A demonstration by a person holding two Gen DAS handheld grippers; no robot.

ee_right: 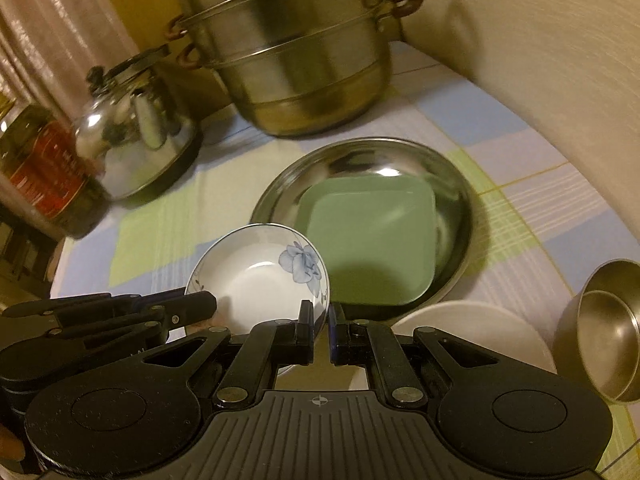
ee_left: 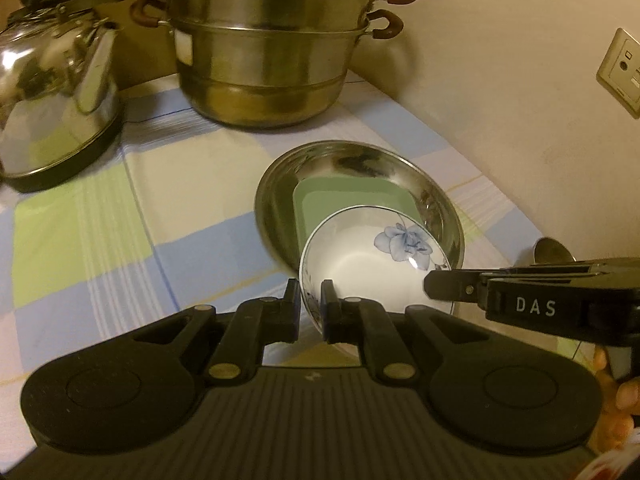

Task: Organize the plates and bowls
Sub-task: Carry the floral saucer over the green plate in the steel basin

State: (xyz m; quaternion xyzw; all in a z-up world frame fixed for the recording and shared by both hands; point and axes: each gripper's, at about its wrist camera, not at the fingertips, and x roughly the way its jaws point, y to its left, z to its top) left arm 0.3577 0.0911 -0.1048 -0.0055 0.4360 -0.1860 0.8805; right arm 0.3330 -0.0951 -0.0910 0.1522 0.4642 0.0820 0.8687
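Holding, nearest me: floral bowl (ee_left: 372, 264), its rim clamped on one side by my left tool (ee_left: 311, 300) and on the other by my right tool (ee_right: 321, 320), tilted above the near edge of the steel plate (ee_right: 460, 184). Done, I judge: green square plate (ee_right: 372, 240) nested in that plate; left: this bowl, white plate (ee_right: 472, 328), steel bowls (ee_right: 608, 320). Beyond: checked cloth surface (ee_left: 100, 220), kettle (ee_left: 56, 92), jar (ee_right: 40, 172), stacked steamer (ee_left: 264, 52), wall sockets (ee_left: 622, 70).
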